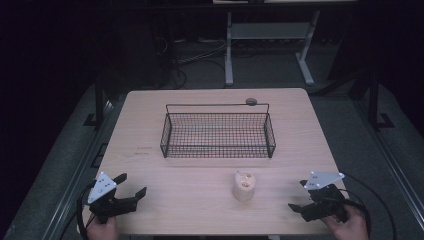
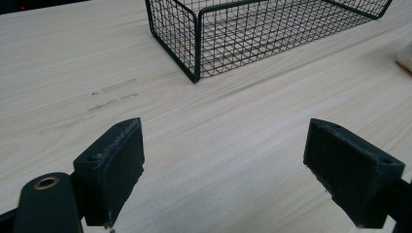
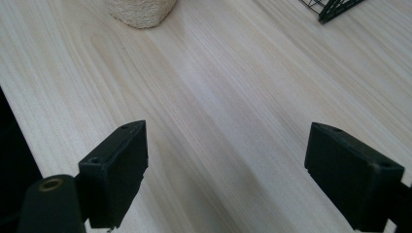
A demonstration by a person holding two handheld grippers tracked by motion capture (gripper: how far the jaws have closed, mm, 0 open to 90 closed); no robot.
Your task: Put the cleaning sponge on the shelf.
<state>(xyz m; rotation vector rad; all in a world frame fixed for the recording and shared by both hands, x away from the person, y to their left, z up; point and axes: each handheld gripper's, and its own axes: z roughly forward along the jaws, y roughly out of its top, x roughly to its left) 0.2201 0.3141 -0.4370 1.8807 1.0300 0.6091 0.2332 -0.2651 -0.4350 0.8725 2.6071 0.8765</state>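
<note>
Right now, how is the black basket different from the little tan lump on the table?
The wire basket is black, see-through mesh; the tan lump is pale, solid and rough. The basket is wide, low and open on top; the lump is small, standing upright. The basket sits mid-table; the lump sits nearer the person's edge. Both rest on the wooden table, untouched.

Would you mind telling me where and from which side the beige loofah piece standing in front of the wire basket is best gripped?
Probably across its rounded sides, about mid-height. The loofah piece stands upright on the table, so its flanks are free. The open right gripper is nearer and could come in level from that side.
</note>
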